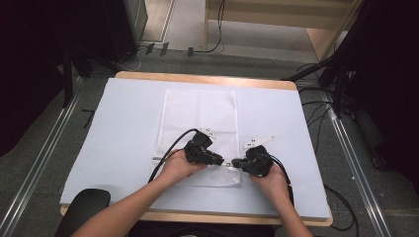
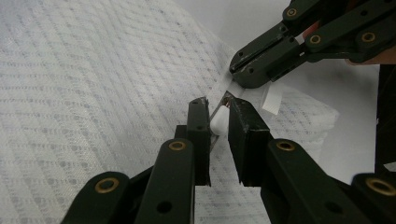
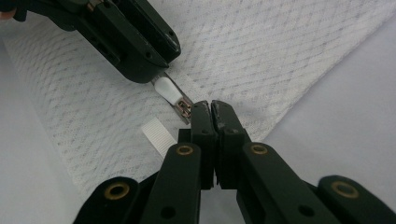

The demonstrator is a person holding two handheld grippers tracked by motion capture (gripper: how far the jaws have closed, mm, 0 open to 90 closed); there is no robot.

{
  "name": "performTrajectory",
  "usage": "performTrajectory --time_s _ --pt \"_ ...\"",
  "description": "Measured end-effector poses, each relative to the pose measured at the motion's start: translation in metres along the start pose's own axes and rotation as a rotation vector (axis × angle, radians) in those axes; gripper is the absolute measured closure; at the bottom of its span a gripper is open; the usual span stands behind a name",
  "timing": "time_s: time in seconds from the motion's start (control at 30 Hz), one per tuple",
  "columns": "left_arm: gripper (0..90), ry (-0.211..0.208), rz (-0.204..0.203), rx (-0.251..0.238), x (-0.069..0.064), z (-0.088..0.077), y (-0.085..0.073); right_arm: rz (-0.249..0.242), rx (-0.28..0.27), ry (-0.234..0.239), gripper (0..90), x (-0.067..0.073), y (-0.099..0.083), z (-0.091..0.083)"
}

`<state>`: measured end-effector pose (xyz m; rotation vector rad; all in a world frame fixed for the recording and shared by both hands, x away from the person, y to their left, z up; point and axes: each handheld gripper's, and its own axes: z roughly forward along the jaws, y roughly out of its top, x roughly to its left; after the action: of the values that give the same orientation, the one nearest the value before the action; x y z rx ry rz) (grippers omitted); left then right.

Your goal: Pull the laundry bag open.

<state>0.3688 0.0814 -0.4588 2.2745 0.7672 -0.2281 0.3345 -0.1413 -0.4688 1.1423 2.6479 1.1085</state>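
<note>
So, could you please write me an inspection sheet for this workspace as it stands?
Surface: wooden table under a pale sheet, flat.
Job's things: white mesh laundry bag lying flat mid-table; its white zipper pull and small white ribbed tab at the near right corner.
Clutter: nothing seen.
Grippers: left gripper has its jaws around the zipper pull; right gripper shut on the bag's corner fabric beside the zipper. The two nearly meet tip to tip.
Cables: a black cable loops from the left gripper over the bag; more cables on the floor at right.
Surroundings: grey floor, metal rails, wooden furniture beyond.
</note>
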Motion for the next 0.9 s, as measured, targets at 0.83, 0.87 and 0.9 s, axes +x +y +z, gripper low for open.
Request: performTrajectory --time_s 0.83,0.87,0.9 --pt "87.0 -0.088 -0.100 0.002 0.002 0.014 -0.003 -0.005 0.003 -0.004 89.9 0.001 0.001 0.001" --pt "87.2 -0.091 -0.102 0.004 0.003 0.014 -0.003 -0.006 0.003 -0.005 89.9 0.001 0.001 0.001" --pt "87.4 -0.089 -0.103 0.003 0.002 0.014 -0.003 -0.009 0.003 -0.007 89.9 0.001 0.001 0.001"
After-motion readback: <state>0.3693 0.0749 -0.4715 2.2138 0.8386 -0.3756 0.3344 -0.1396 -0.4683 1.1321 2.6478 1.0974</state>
